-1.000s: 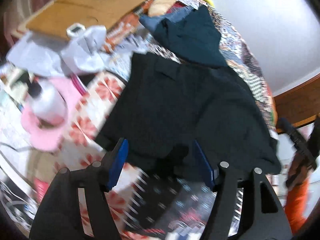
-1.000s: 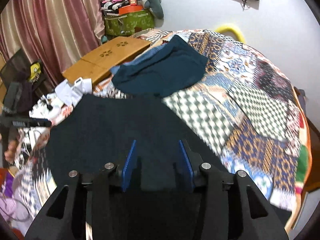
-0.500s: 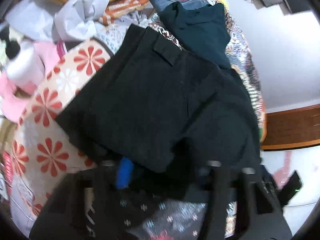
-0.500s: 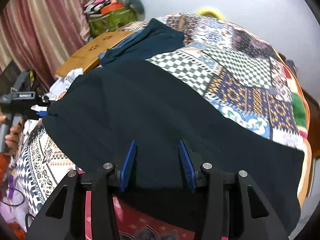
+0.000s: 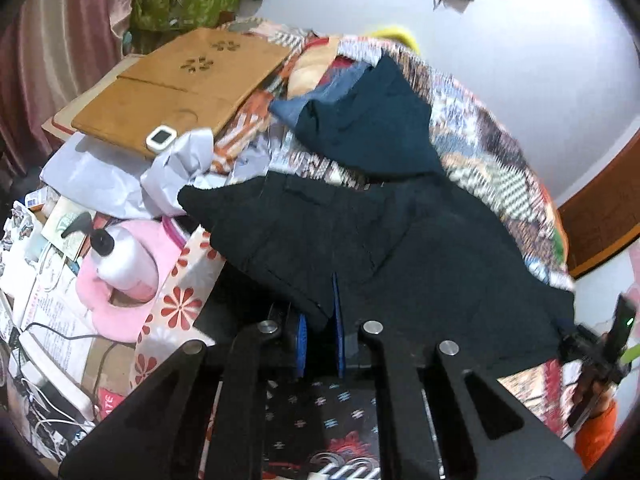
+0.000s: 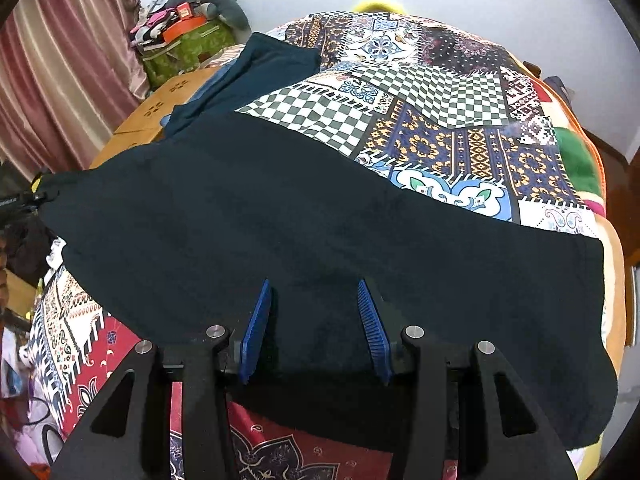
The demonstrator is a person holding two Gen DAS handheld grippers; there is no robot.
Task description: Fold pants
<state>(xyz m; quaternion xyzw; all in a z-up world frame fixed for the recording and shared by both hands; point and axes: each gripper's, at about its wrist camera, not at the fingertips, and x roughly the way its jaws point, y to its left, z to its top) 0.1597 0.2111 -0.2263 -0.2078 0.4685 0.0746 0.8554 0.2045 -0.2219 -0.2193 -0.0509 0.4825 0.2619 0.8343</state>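
Pants (image 6: 320,220) lie spread across the bed (image 6: 440,100), long axis running left to right. Left tool (image 5: 320,332) is clamped on a fabric edge at its end; right tool (image 6: 316,328) gapes wide over the near edge, gripping nothing.

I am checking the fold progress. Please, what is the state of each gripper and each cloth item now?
left gripper: shut on a fold of the black pants.
right gripper: open, over the pants.
black pants: spread flat across the patchwork quilt.
dark teal garment: folded, lying beyond the pants.
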